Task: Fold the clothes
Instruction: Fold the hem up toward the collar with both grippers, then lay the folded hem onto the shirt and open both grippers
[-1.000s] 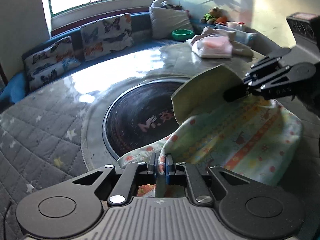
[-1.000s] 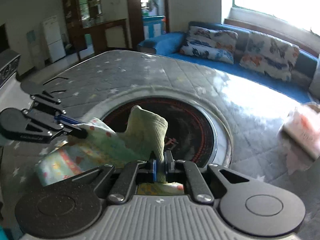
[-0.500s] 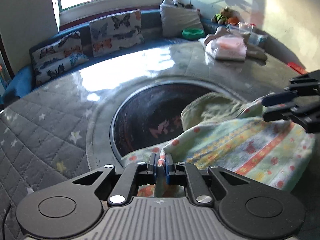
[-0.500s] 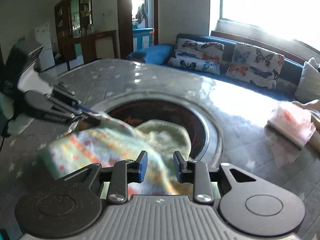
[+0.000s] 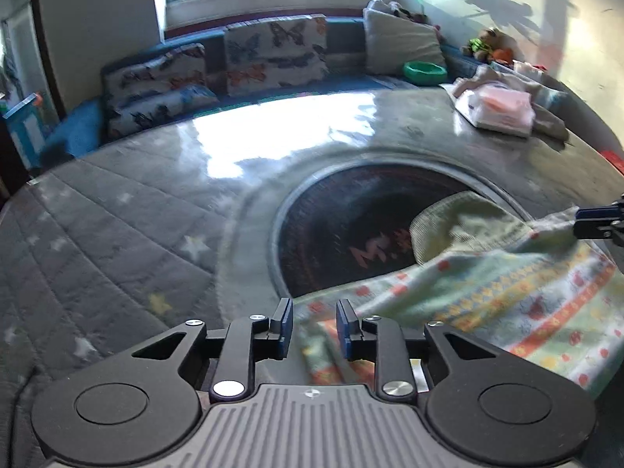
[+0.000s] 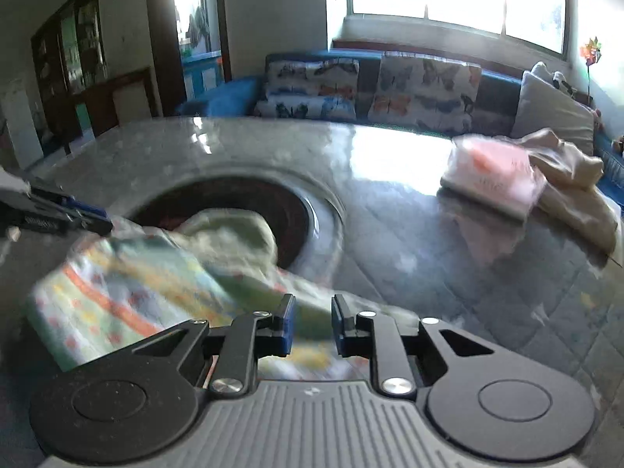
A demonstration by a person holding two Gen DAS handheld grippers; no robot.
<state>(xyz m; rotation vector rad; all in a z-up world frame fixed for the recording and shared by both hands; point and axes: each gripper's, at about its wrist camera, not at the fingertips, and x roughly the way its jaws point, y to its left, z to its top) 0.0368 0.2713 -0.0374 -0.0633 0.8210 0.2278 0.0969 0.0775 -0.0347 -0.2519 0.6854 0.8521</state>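
The left gripper (image 5: pixel 312 325) has its jaws well apart and holds nothing. An edge of the patterned garment (image 5: pixel 507 296) lies on the table below the gap between the two blue-padded fingers (image 5: pixel 284 325), and the pads do not press it. From there the cloth spreads to the right and away, flat on the grey quilted table cover (image 5: pixel 117 234), with its pale green ribbed inner side (image 5: pixel 460 230) turned up over the rim of the dark round inset (image 5: pixel 351 230) in the middle of the table.

The right gripper (image 6: pixel 312 325) is open too, gripping nothing. The garment (image 6: pixel 128 284) (blurred in this view) lies just in front of its jaws and to their left, and some cloth passes under the gap. I cannot tell if the fingers touch it.

Each gripper shows at the border of the other view, at the far side of the garment. Further back on the table rests a folded pink and white pile (image 6: pixel 491 175), well apart from the garment.
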